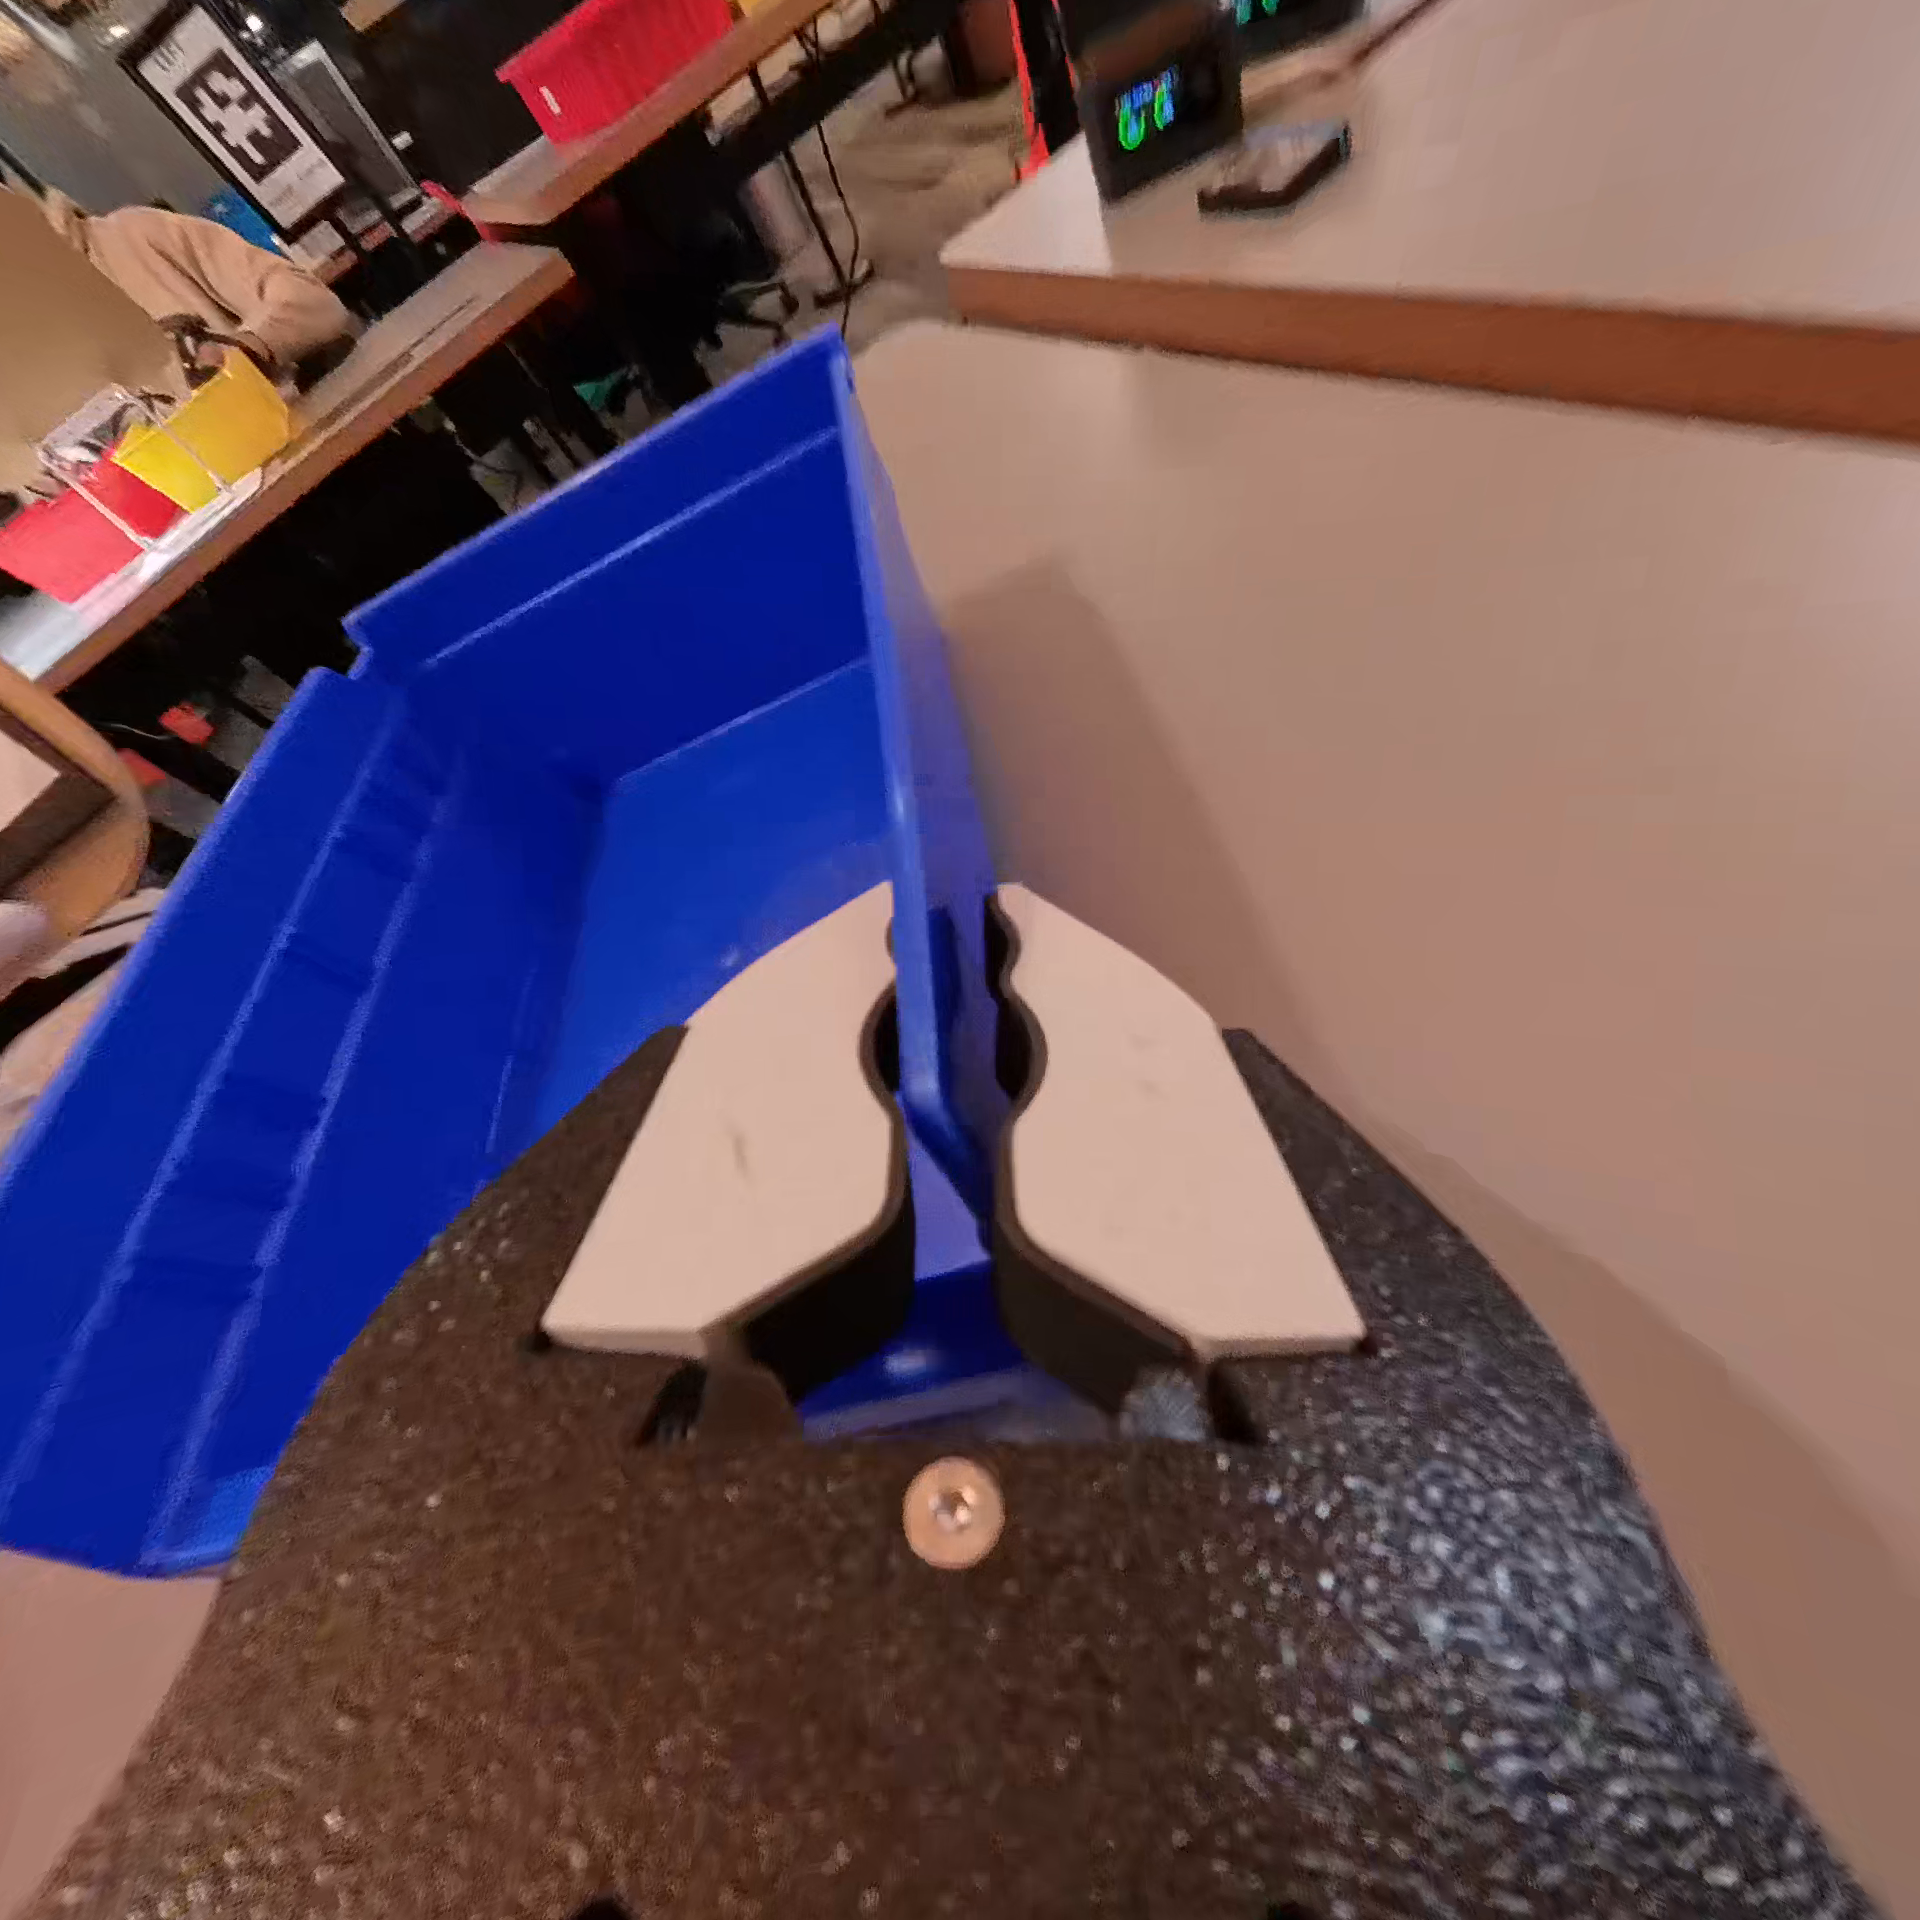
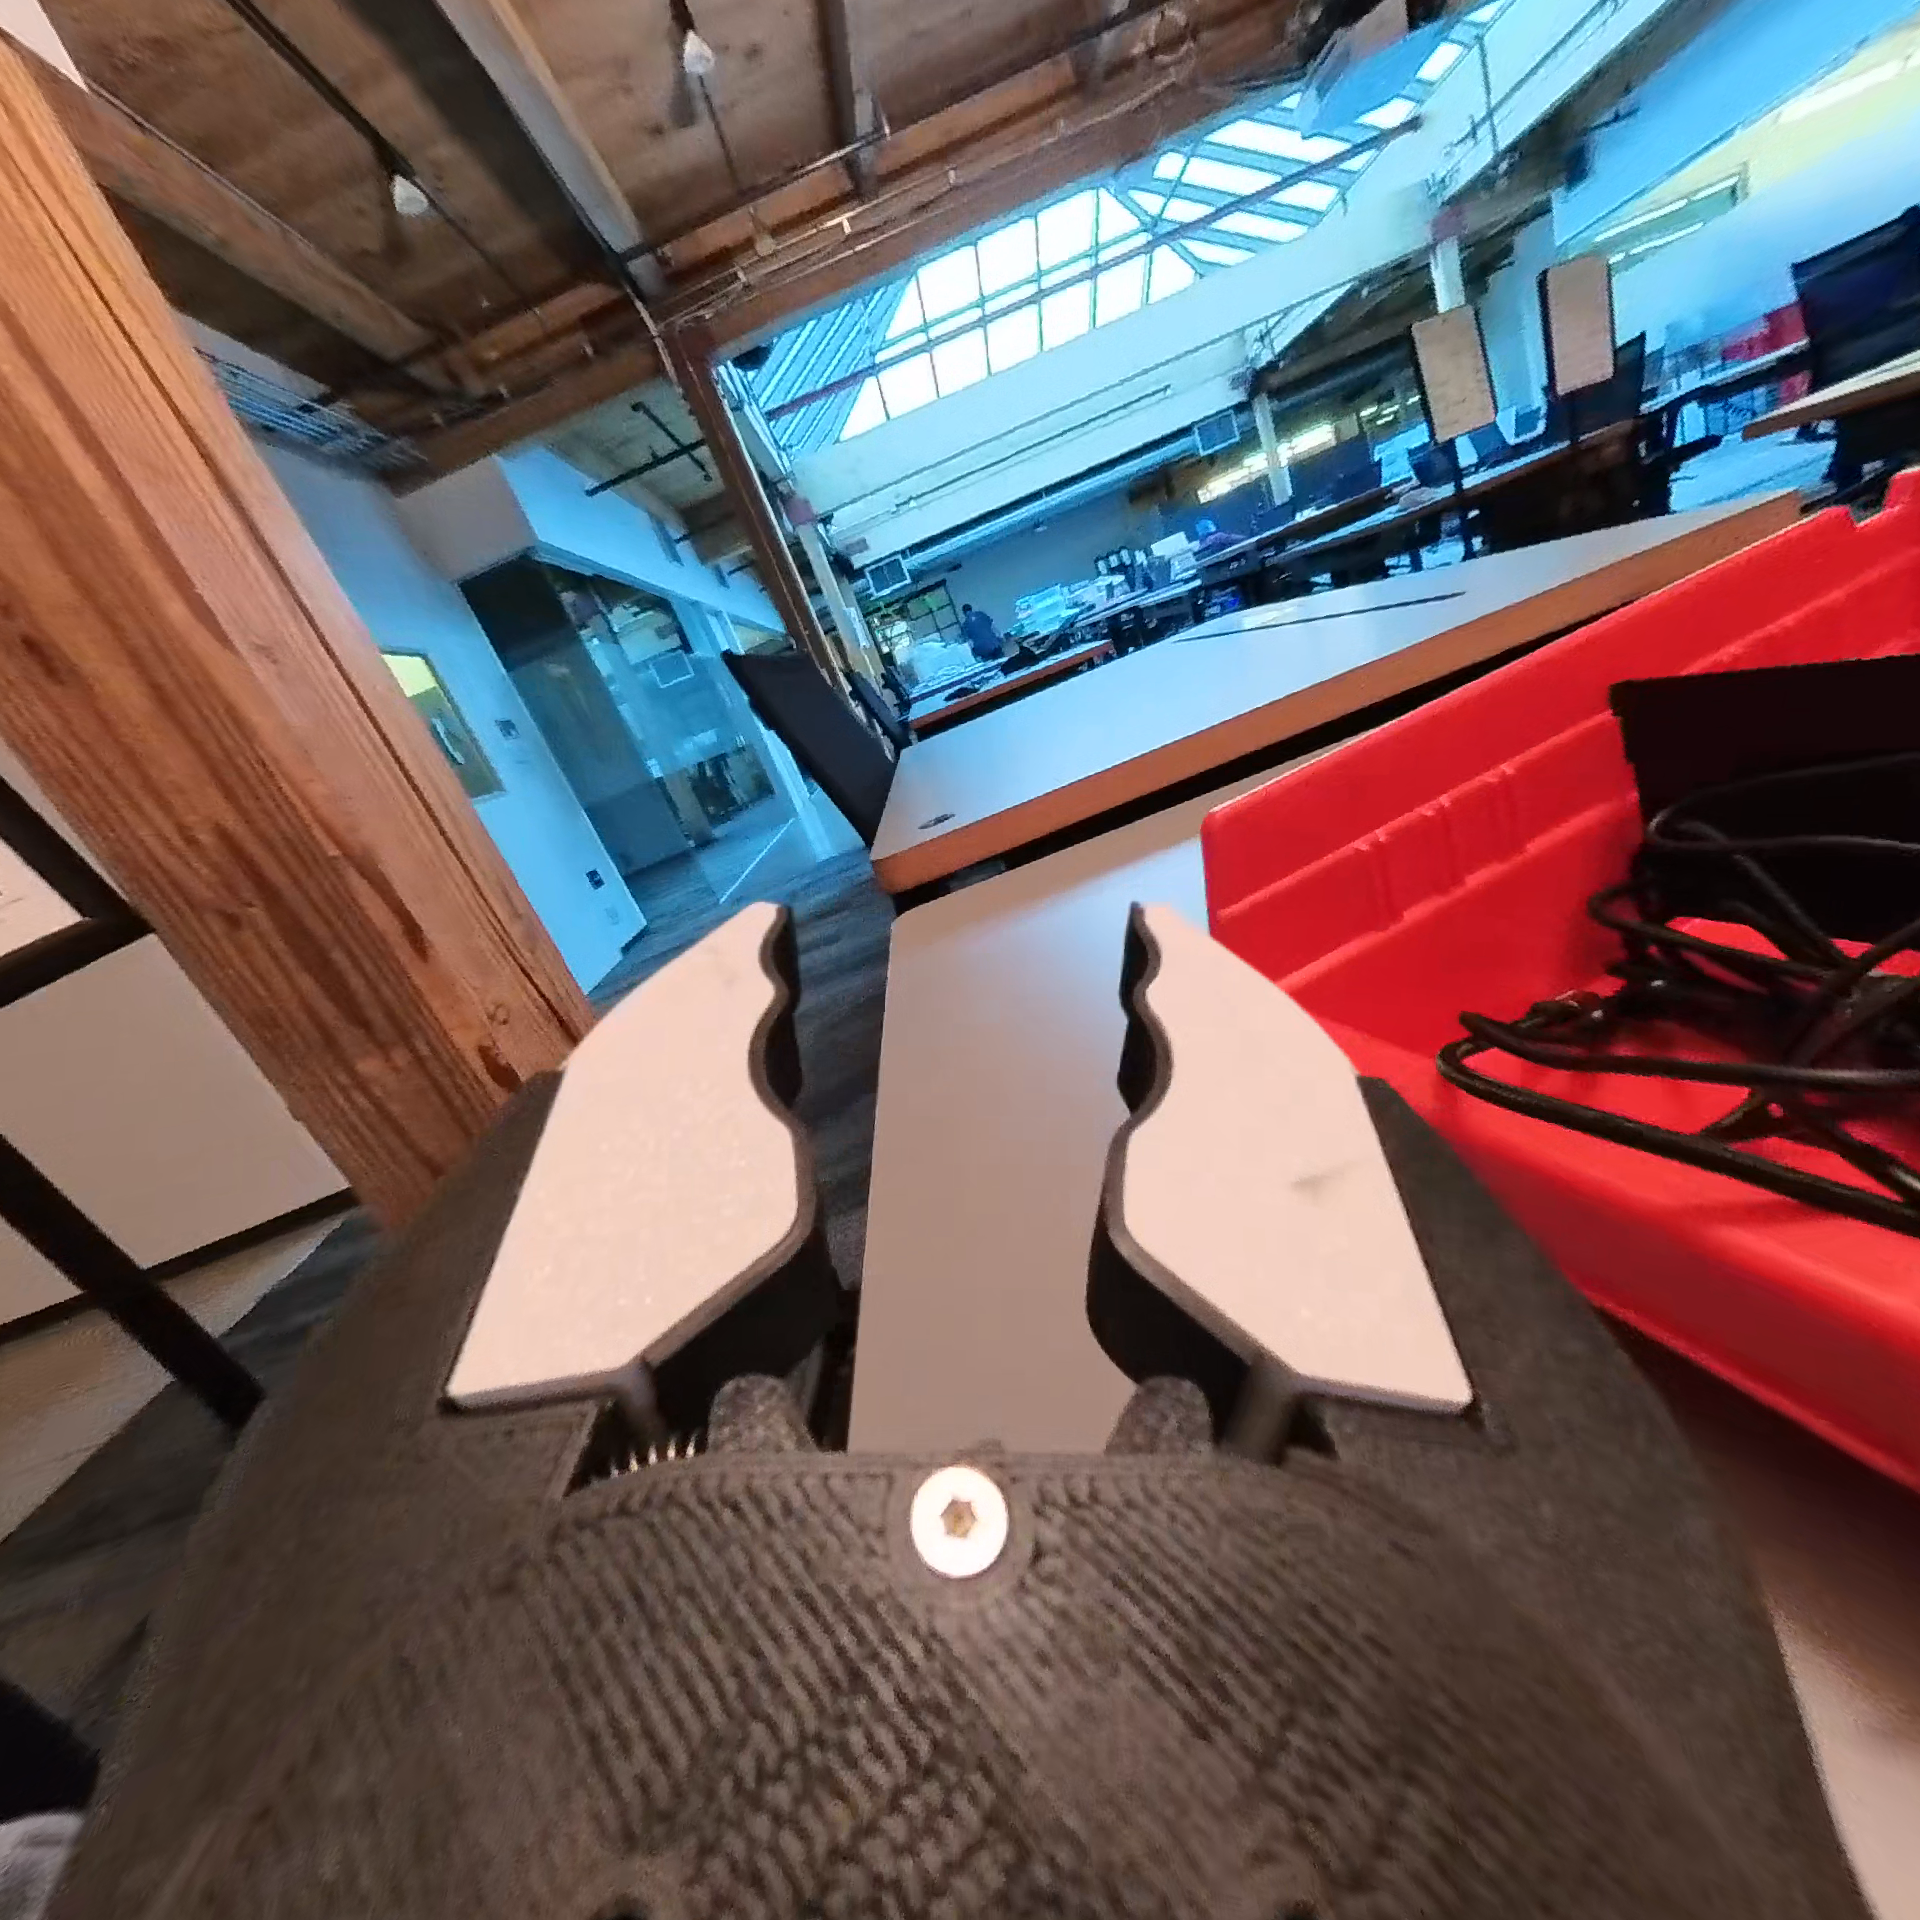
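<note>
In the left wrist view my left gripper (image 1: 940, 914) is shut on the right side wall of an empty blue plastic bin (image 1: 540, 862). One finger is inside the bin and one outside. The bin sits tilted over a pale table top (image 1: 1455, 779). In the right wrist view my right gripper (image 2: 961, 920) is open and empty, held over the left edge of a grey table (image 2: 987, 1091). A red plastic bin (image 2: 1558, 935) stands just to its right. It holds a tangle of black cables (image 2: 1714, 987) and a black flat object (image 2: 1766, 738).
A second table (image 1: 1455, 239) with a small lit screen (image 1: 1153, 114) lies beyond the blue bin. Other tables at the left carry red and yellow bins (image 1: 208, 436). A thick wooden post (image 2: 208, 675) stands left of the right gripper. Long tables (image 2: 1247, 686) stretch ahead. My hands' fingertips stand some 50 cm from each other.
</note>
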